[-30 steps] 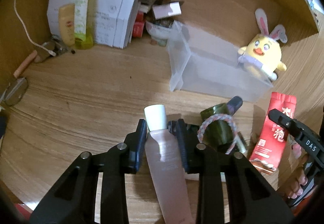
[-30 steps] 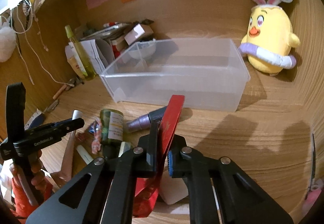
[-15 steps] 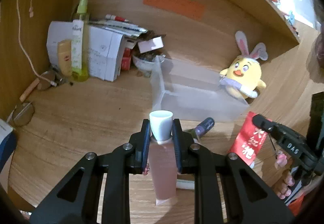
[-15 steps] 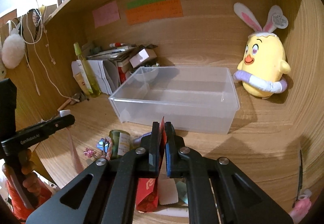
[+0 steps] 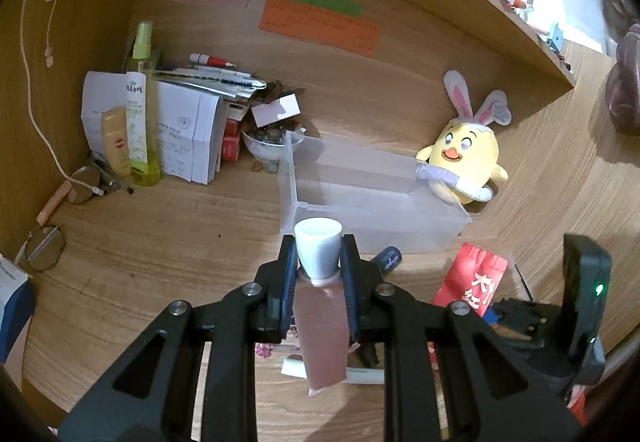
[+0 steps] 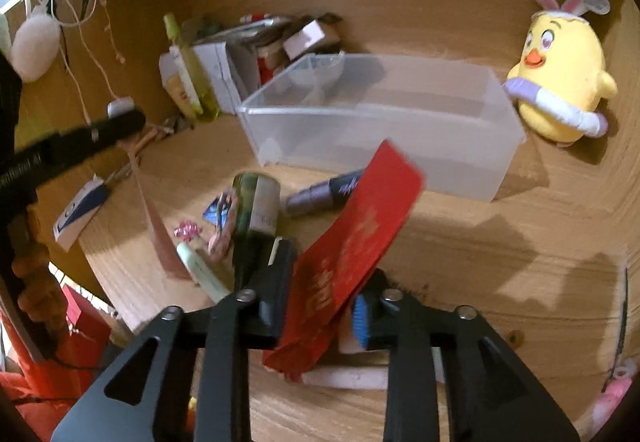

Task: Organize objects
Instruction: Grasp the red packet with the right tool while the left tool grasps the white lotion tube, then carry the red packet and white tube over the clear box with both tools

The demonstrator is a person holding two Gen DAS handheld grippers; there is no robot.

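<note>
My left gripper (image 5: 319, 274) is shut on a pink tube with a white cap (image 5: 320, 306), held above the desk just short of the clear plastic bin (image 5: 372, 198). The red packet (image 6: 352, 254) lies tilted between the jaws of my right gripper (image 6: 324, 298), which stand apart around it. The packet also shows in the left wrist view (image 5: 472, 282). On the desk before the bin (image 6: 384, 122) lie a dark green bottle (image 6: 256, 210), a purple tube (image 6: 320, 194), a pale green tube (image 6: 200, 270) and small trinkets (image 6: 220, 218).
A yellow bunny-eared plush (image 5: 464, 158) sits right of the bin. Papers, a green spray bottle (image 5: 140, 106), a yellow tube and a bowl of bits (image 5: 268, 142) crowd the back left. Glasses (image 5: 44, 246) lie at the left. The wooden back wall carries sticky notes.
Both grippers rose from the desk with their objects. The right jaws, tight on the red packet half a second ago, have spread, and the packet now tilts loose between them.
</note>
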